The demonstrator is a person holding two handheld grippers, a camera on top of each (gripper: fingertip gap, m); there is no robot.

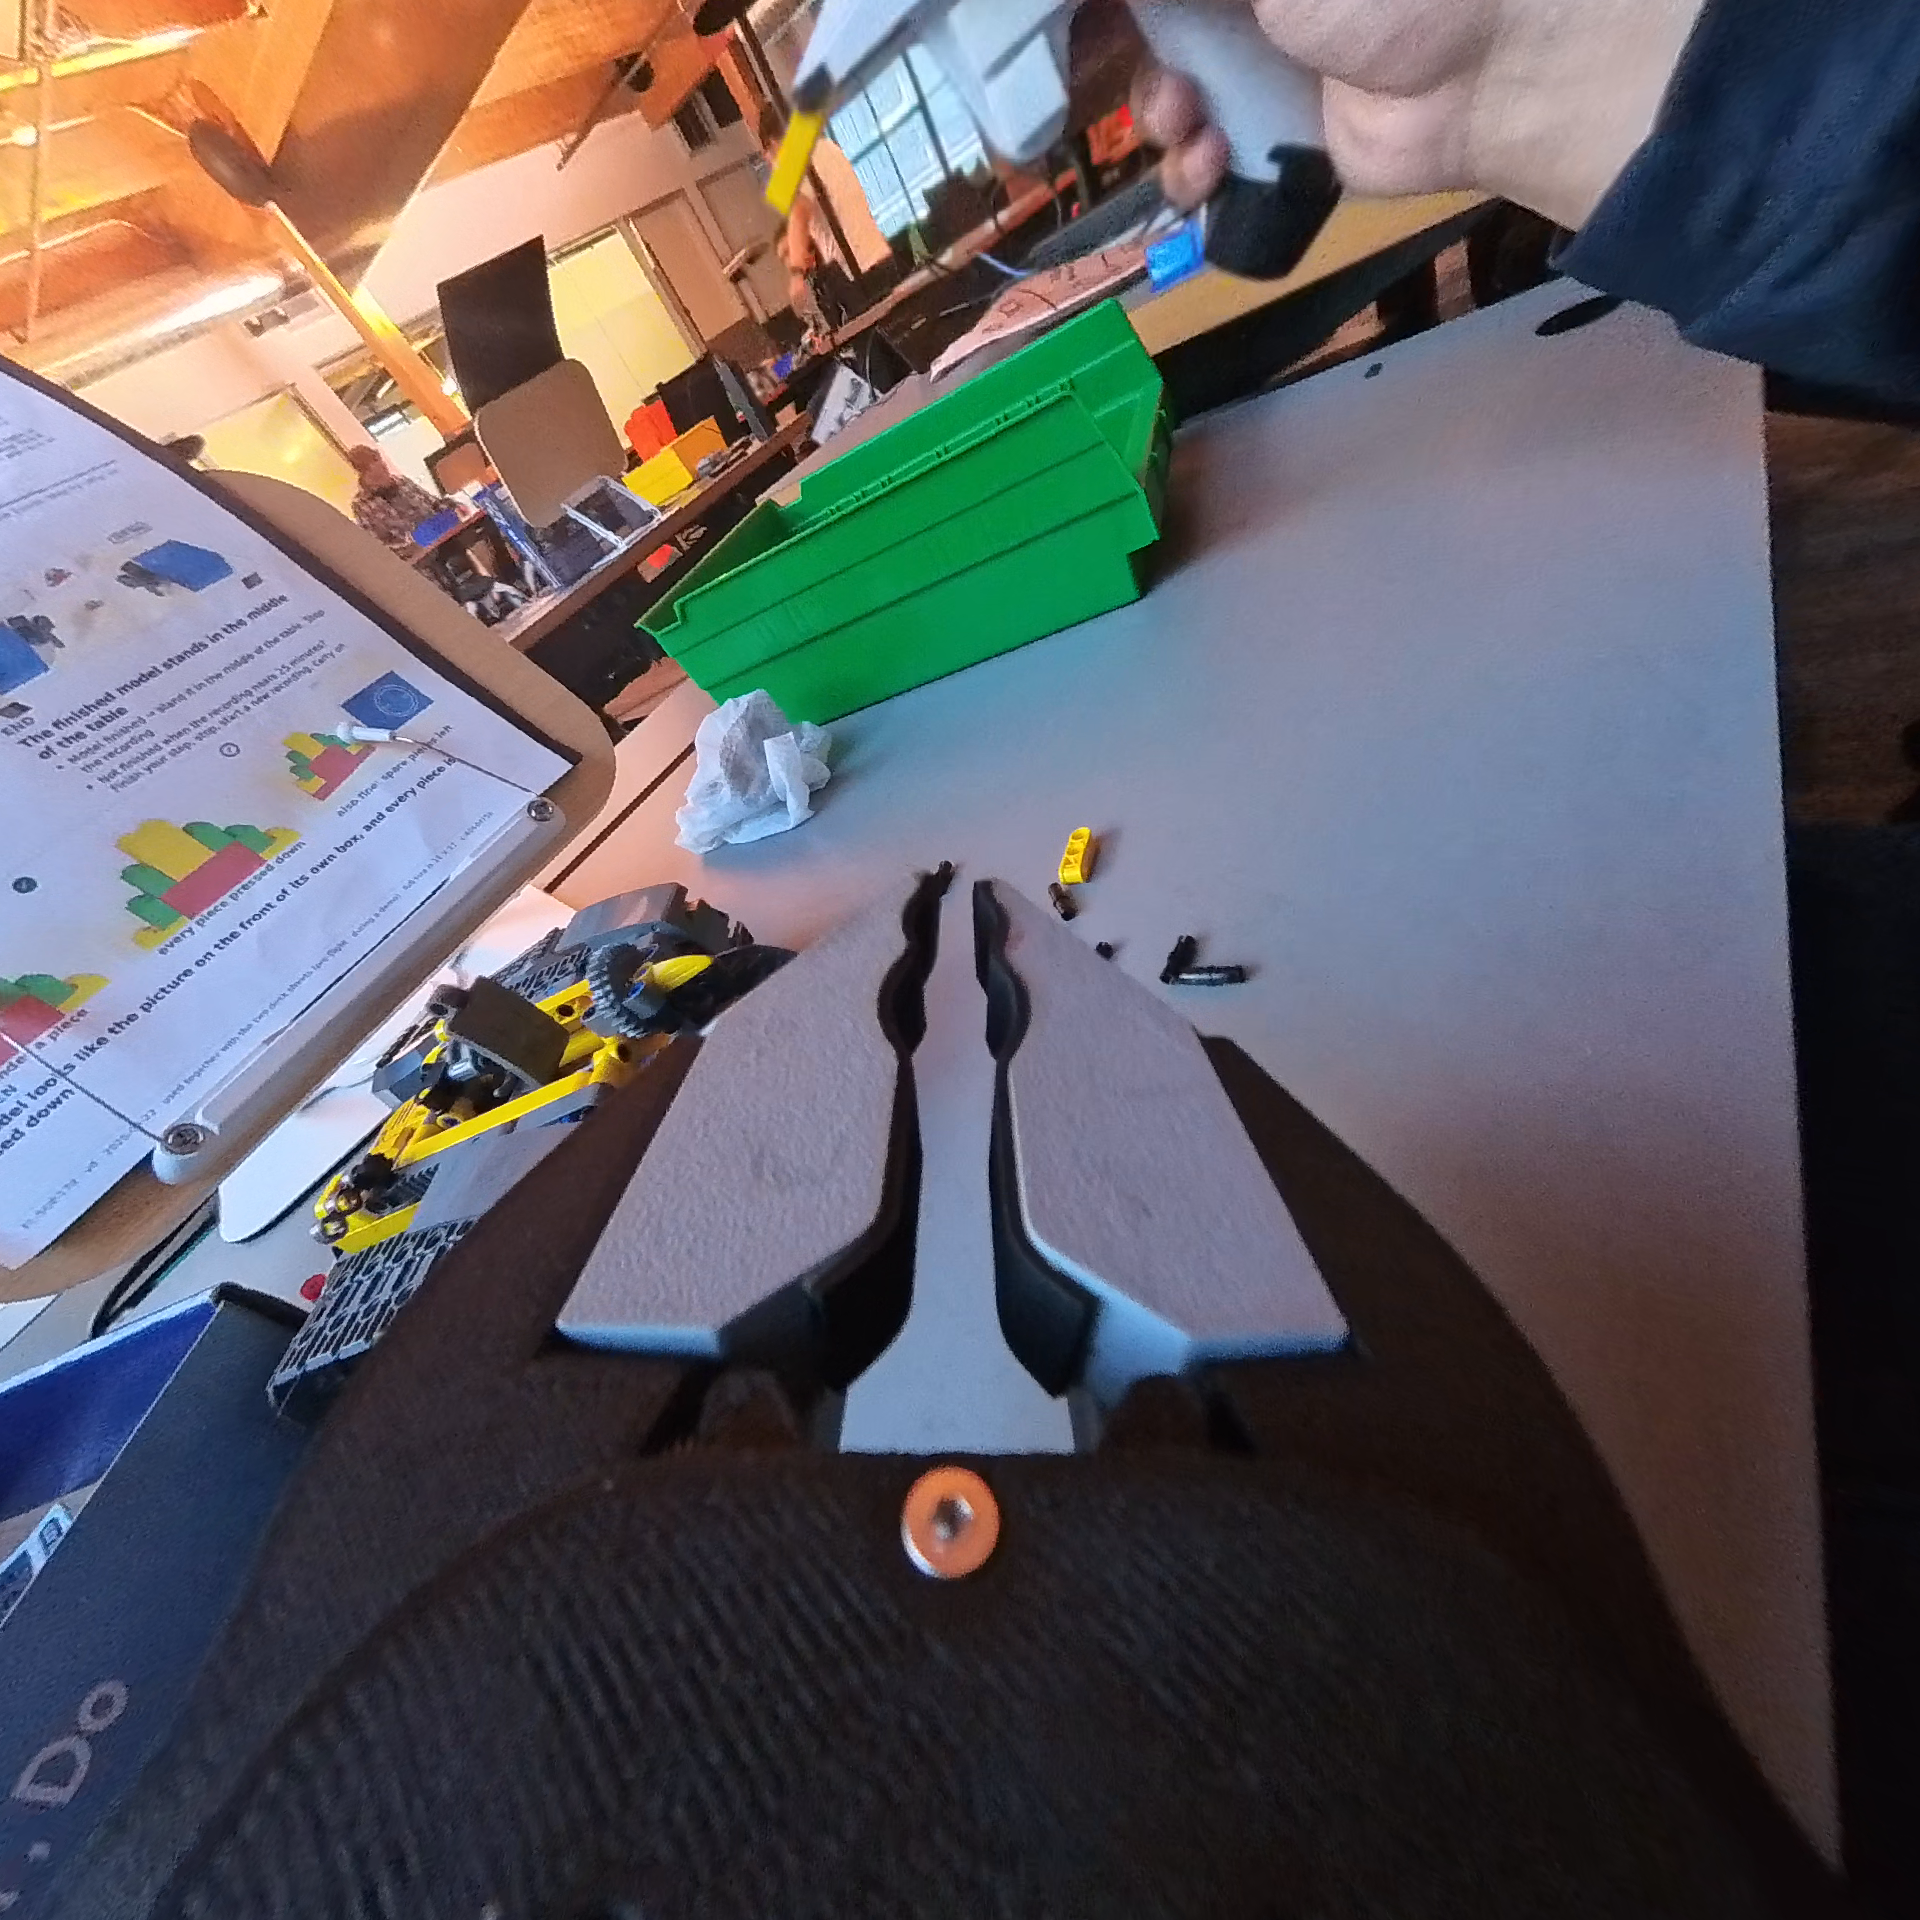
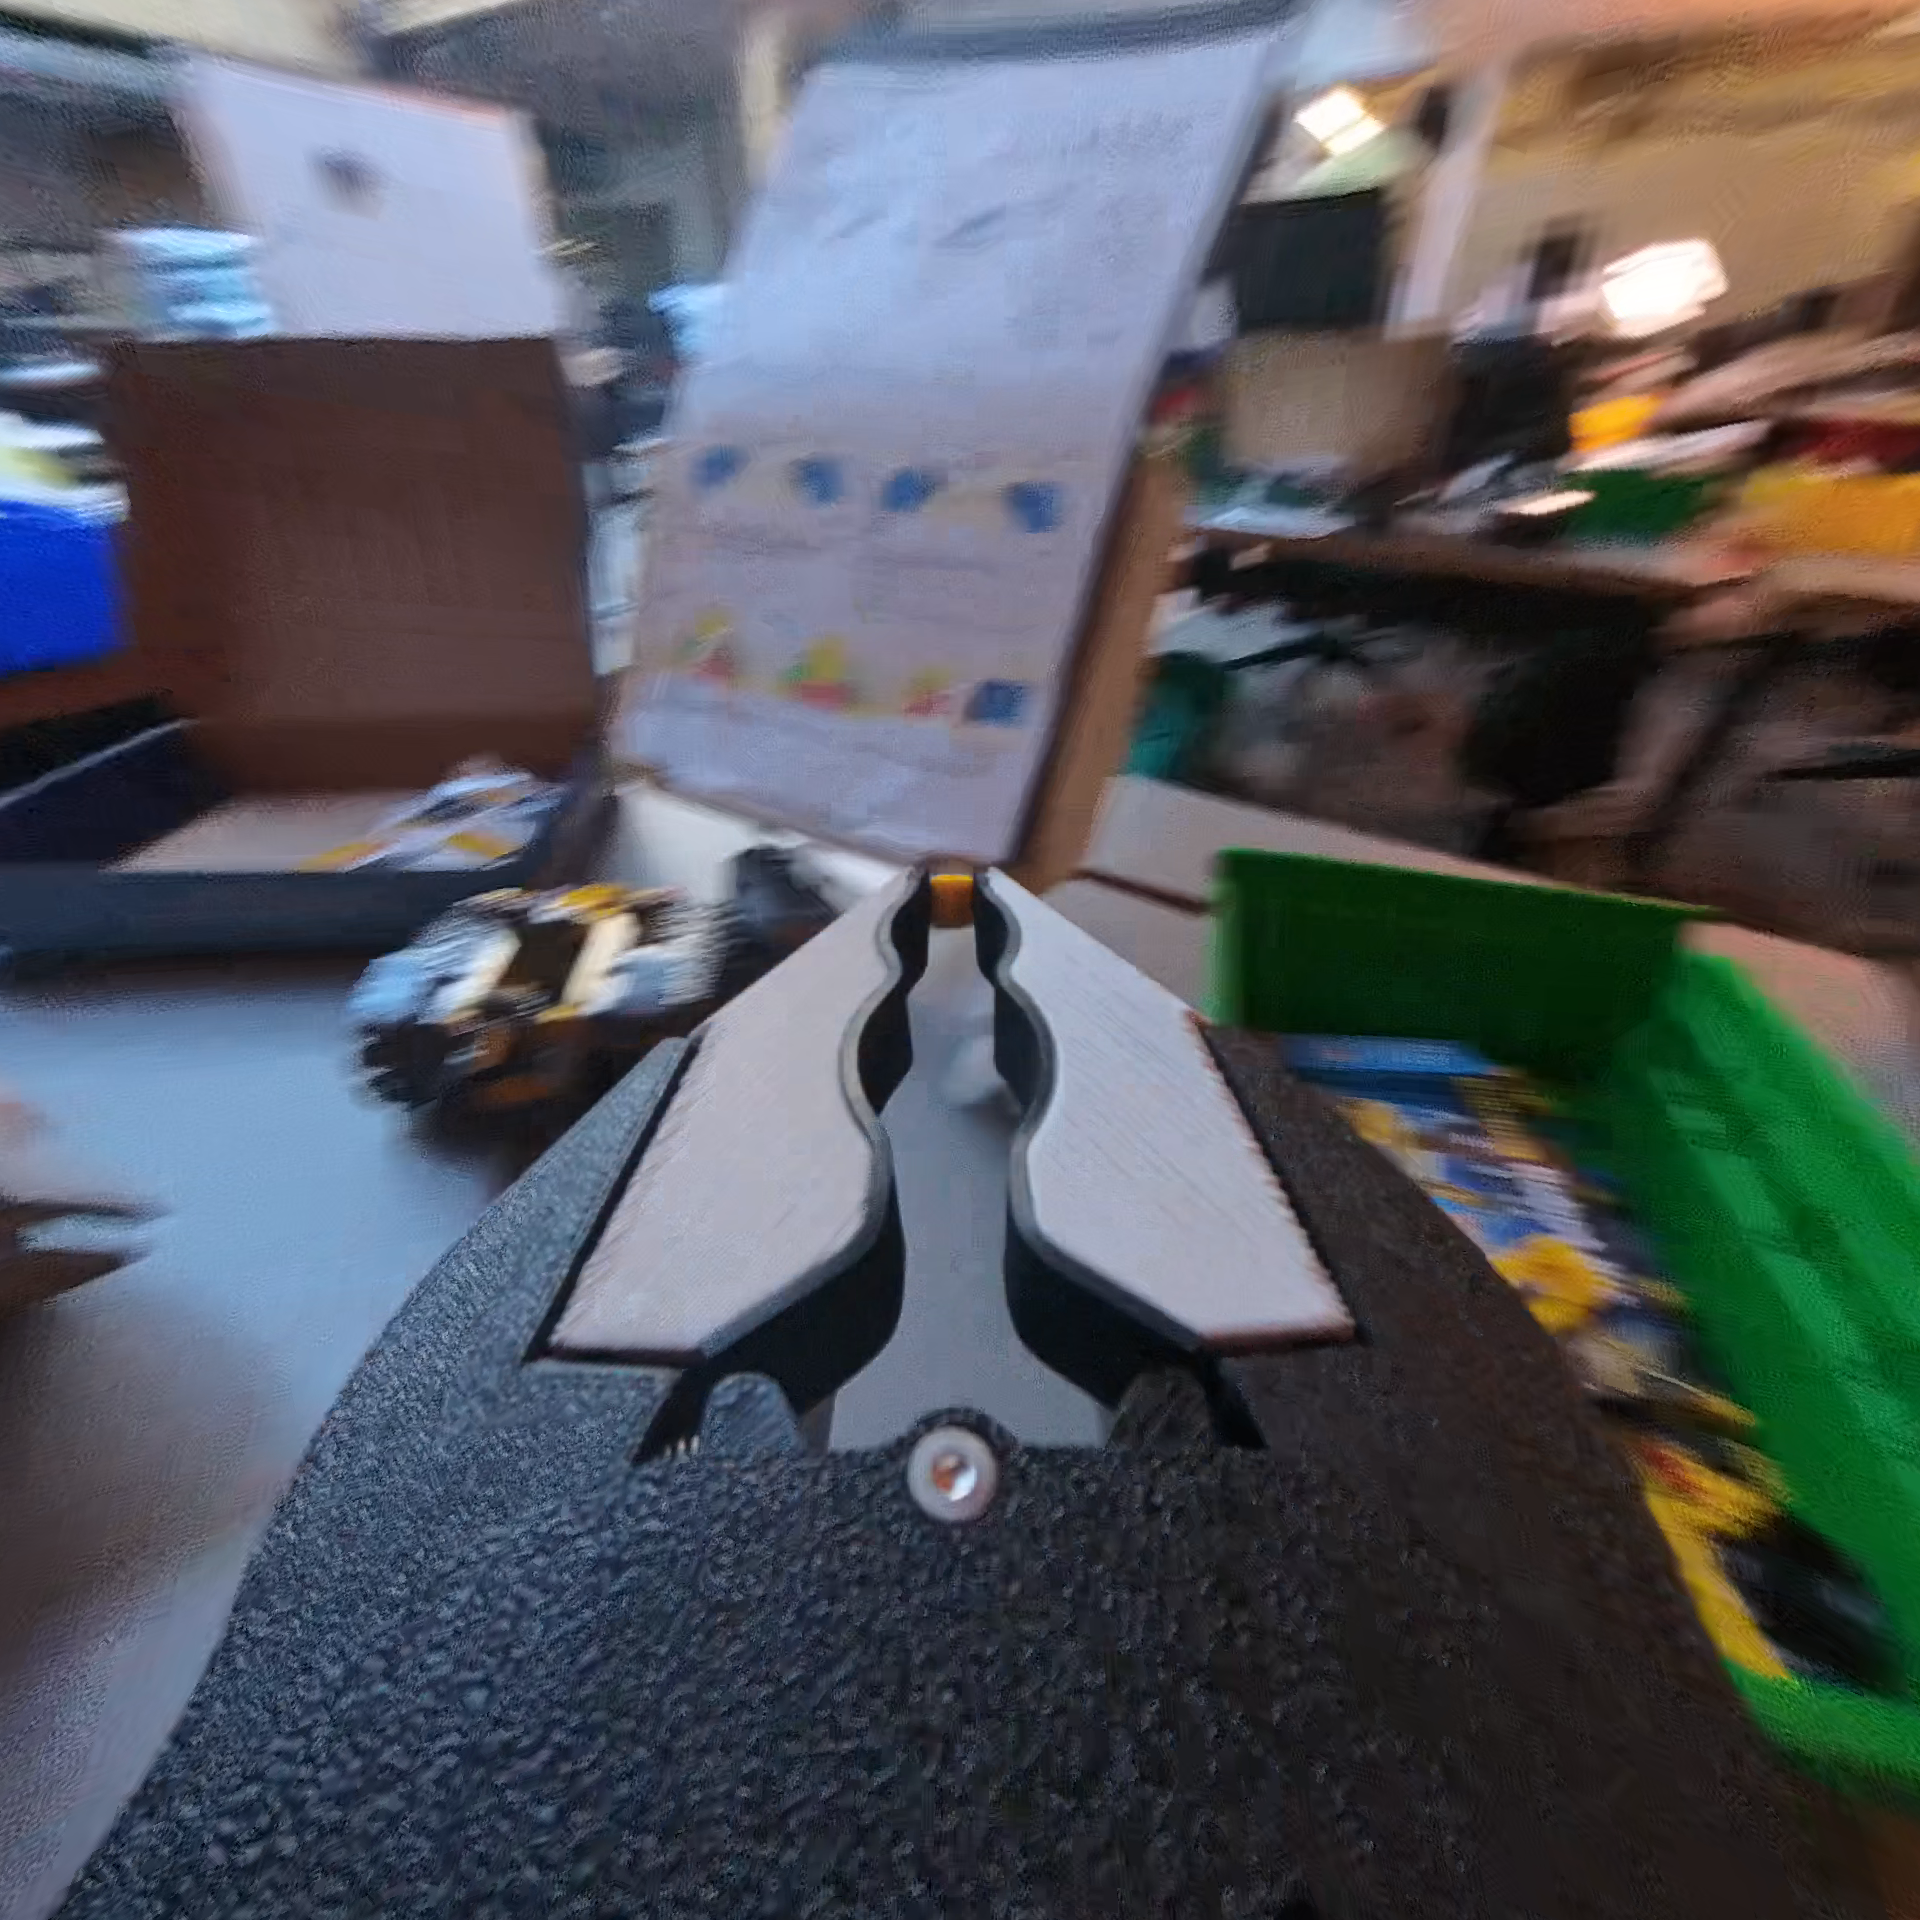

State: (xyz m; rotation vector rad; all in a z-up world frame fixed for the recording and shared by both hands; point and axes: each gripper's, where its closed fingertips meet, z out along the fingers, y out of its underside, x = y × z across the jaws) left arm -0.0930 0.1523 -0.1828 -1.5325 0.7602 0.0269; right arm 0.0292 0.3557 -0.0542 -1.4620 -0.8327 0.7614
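Beside my green bin lie a white crumpled tissue, a yellow beam and black pins.

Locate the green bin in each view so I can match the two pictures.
Left wrist view: the green bin stands upper centre on the grey table, beyond the left gripper, behind a crumpled white paper.
Right wrist view: the bin fills the right side, blurred, beside the right gripper, with printed sheets inside.
Shared landmark: the yellow and black brick model, left of the fingers in both.
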